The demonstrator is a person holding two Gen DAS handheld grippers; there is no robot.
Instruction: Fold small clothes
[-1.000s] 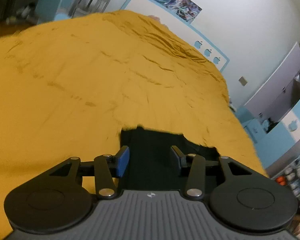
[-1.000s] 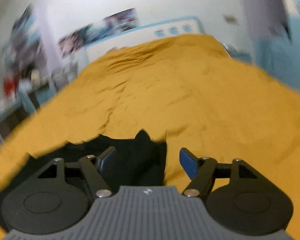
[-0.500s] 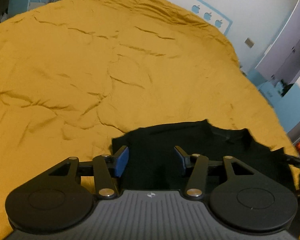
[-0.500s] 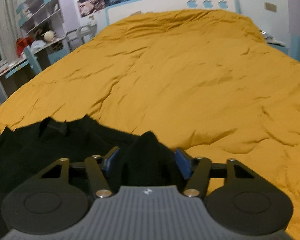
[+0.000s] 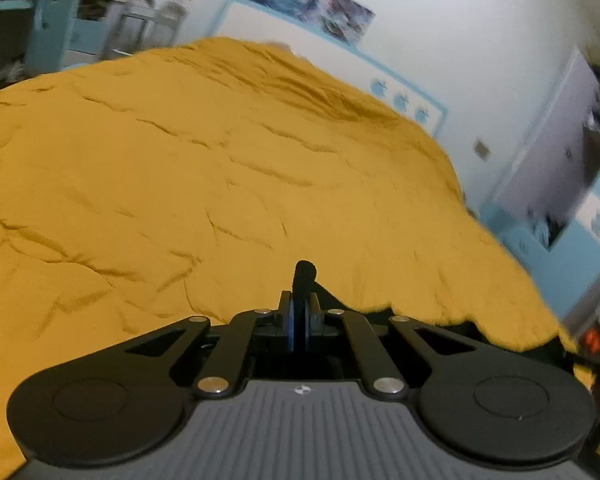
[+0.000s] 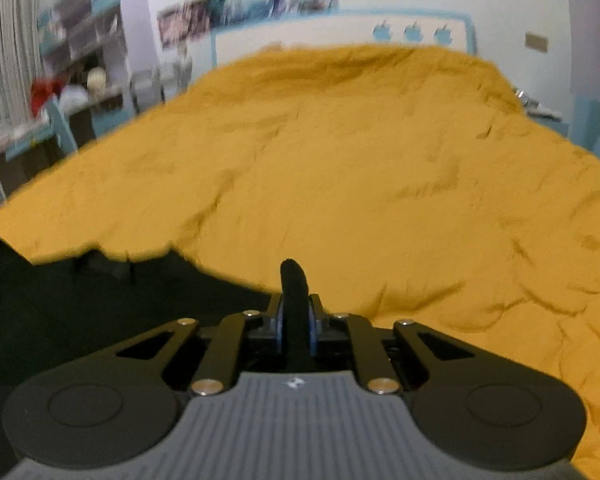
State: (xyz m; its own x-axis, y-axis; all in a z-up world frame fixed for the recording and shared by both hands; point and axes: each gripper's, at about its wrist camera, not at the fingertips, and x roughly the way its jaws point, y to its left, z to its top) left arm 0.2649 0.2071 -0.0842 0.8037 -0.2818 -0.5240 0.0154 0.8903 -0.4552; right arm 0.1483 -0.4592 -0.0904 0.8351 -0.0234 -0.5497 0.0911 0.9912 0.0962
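A small black garment [image 6: 100, 300] lies on the orange bed cover [image 6: 380, 180] and spreads to the left in the right wrist view. My right gripper [image 6: 295, 314] is closing its jaws, and its blue pads pinch a raised fold of the black cloth. In the left wrist view, only a strip of the black garment [image 5: 420, 320] shows past the gripper body. My left gripper [image 5: 299, 314] is shut on another upright fold of that cloth. The gripper bodies hide the rest of the garment.
The orange cover [image 5: 180, 180] fills the bed up to a white headboard [image 6: 340, 36] with apple stickers. A desk and blue chair [image 5: 52, 28] stand beyond the bed's left side. Pale cabinets [image 5: 560, 152] line the right wall.
Both grippers went from open over the flat black cloth to shut, each now pinching a fold that stands up between its pads. Both views have shifted and are slightly blurred.
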